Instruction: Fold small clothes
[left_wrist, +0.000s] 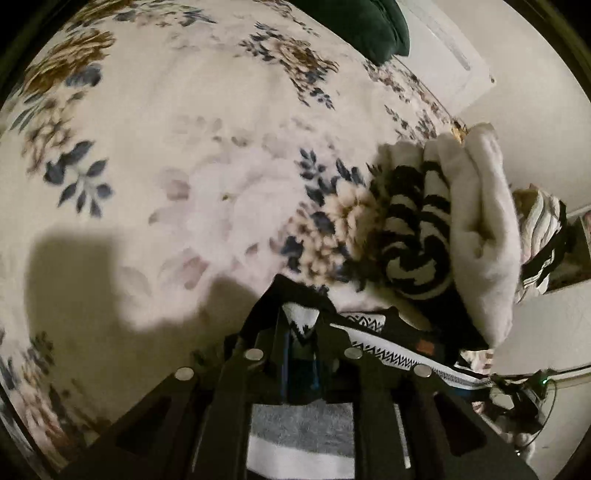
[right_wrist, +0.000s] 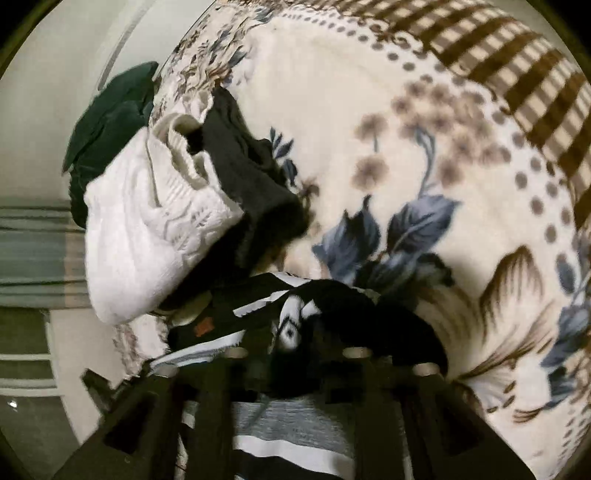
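Black-and-white patterned cloth (left_wrist: 301, 325) is sitting pinched between the left gripper (left_wrist: 300, 334)'s nearly closed jaws. Whether the right gripper (right_wrist: 295, 354)'s jaws are spread or pinching is impossible to tell; dark cloth is covering them. Beyond, unfolded small clothes (right_wrist: 155, 229) are lying heaped on the floral bed (left_wrist: 166, 147); folding looks barely begun.

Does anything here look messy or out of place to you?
Yes. At the edge of the floral blanket, a white knitted garment, a black cloth and a black-and-white striped piece lie bunched in an unfolded heap. A black garment with a white zigzag band sits crumpled at the left gripper.
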